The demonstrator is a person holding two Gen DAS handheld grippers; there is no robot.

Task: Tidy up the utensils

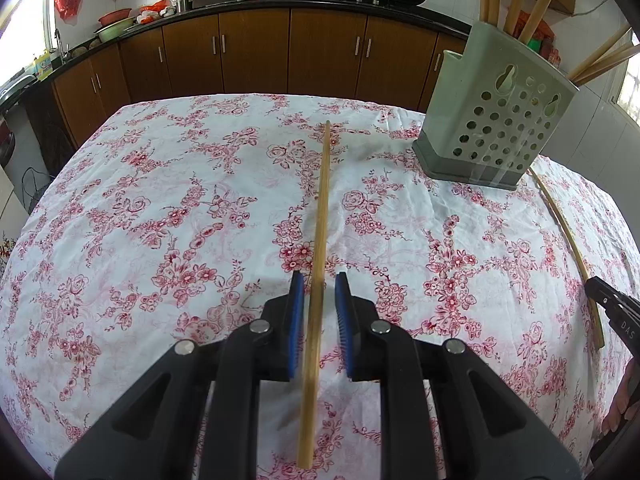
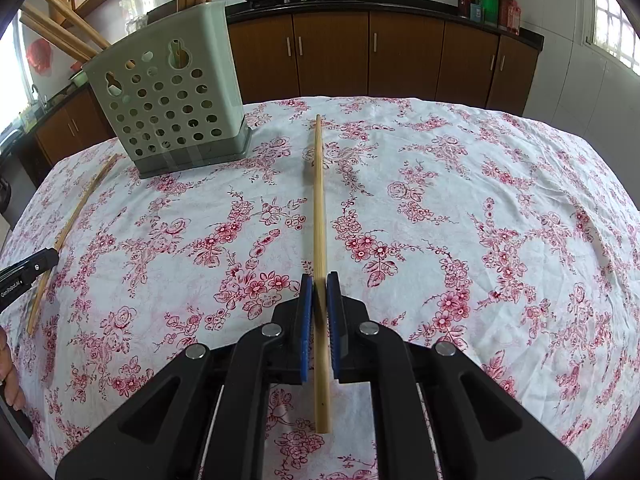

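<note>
A bamboo chopstick (image 1: 320,240) lies on the floral tablecloth (image 1: 160,220) and runs between the blue pads of my left gripper (image 1: 319,280), which straddles it with a gap on each side. In the right wrist view another chopstick (image 2: 319,216) runs between the pads of my right gripper (image 2: 319,280), which is closed on it. A grey-green perforated utensil holder (image 1: 492,120) with several chopsticks in it stands at the back right of the left view; it also shows at the back left of the right wrist view (image 2: 168,96).
Each view shows the other gripper at its edge, the right gripper (image 1: 612,312) and the left gripper (image 2: 28,272), with its chopstick beside it, one at the right edge (image 1: 568,248) and one at the left edge (image 2: 76,220). Brown kitchen cabinets (image 1: 256,52) and a counter with woks stand behind the table.
</note>
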